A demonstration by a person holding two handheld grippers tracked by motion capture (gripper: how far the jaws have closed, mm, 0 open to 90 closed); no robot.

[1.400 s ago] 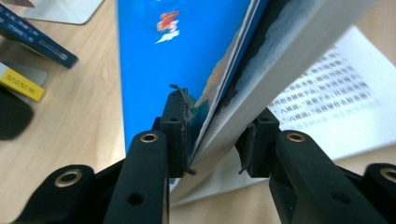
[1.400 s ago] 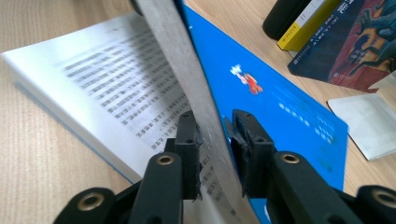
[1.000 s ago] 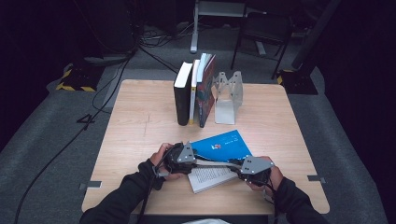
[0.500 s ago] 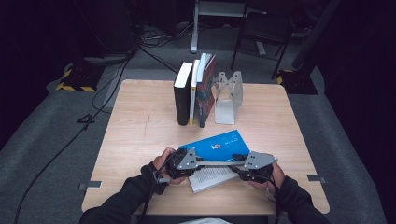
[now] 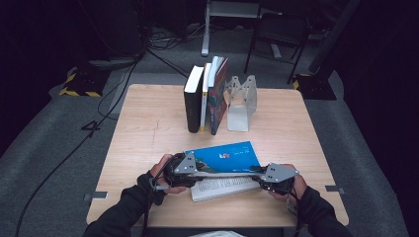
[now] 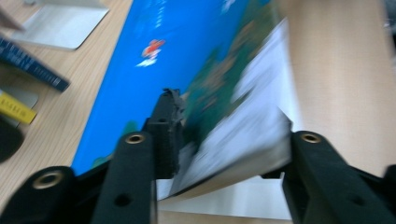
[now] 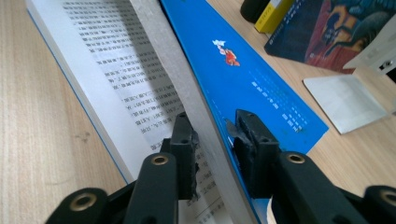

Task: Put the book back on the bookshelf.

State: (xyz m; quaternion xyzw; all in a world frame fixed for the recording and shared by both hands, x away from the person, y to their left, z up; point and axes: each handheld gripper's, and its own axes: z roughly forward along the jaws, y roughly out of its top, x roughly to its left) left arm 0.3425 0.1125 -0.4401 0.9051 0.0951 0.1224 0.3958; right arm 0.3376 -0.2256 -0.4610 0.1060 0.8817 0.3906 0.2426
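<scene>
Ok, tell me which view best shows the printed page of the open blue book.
The right gripper view: the printed page is sharp, with text lines legible beside the right claw. The high view shows it small; the left gripper view shows it blurred.

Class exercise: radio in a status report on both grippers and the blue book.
Left gripper and right gripper each clamp one end of the blue book, front section lifted, printed pages exposed. Standing books and bookend farther back, nothing between.

Dark sleeves (image 5: pixel 123 212); black-jawed hand-held gripper (image 5: pixel 180 170), brass-ringed screw holes, grey three-cornered plate (image 5: pixel 280 172).
</scene>
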